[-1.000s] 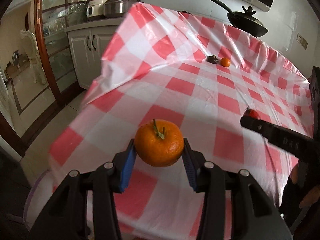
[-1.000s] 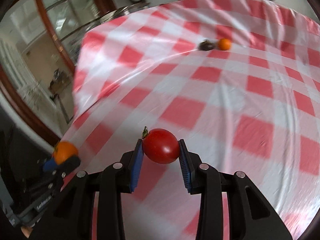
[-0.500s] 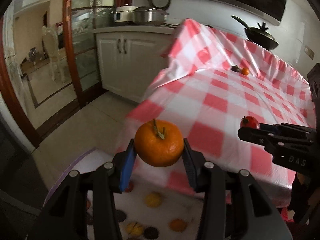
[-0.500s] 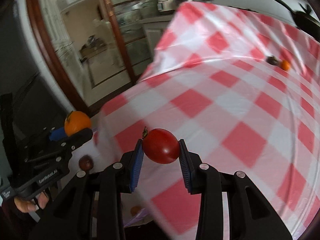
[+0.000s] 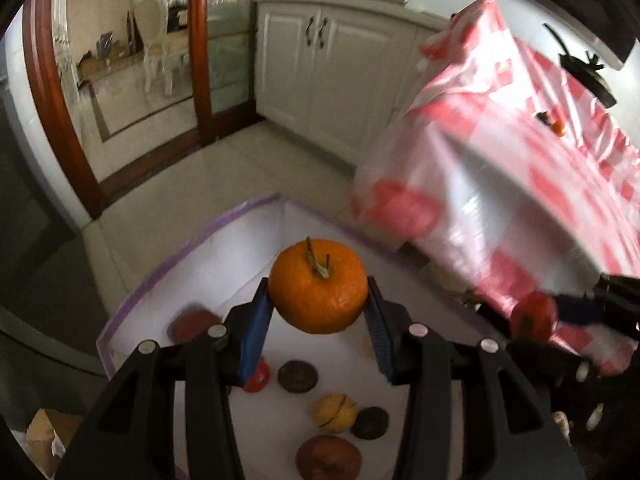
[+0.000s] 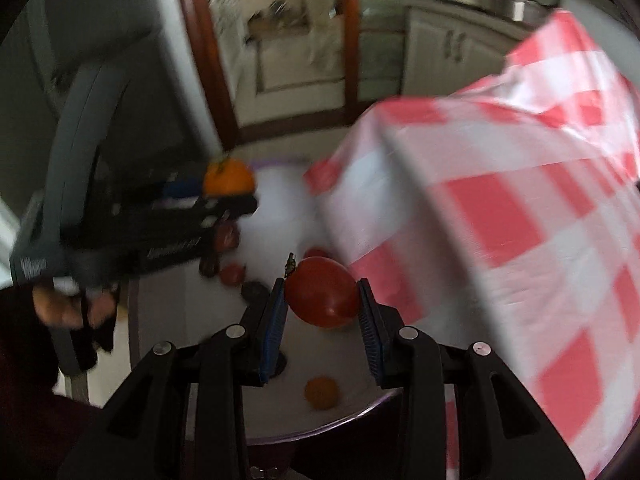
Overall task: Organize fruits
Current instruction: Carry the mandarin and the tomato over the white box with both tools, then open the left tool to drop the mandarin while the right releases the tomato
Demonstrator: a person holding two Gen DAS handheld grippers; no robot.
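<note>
Left wrist: hand-held gripper (image 5: pixel 318 320) clamps orange (image 5: pixel 318 286).

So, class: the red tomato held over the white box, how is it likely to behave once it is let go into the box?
The tomato looks round and glossy, so it will probably roll on the smooth floor of the white box. Its skin seems thin, so a drop might bruise it. The right gripper clamps it at its widest part, suggesting it could slip.

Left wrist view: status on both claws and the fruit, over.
Left claw shut on orange. Right claw shut on tomato. Both above white bin holding fruit. Nothing in the way.
</note>
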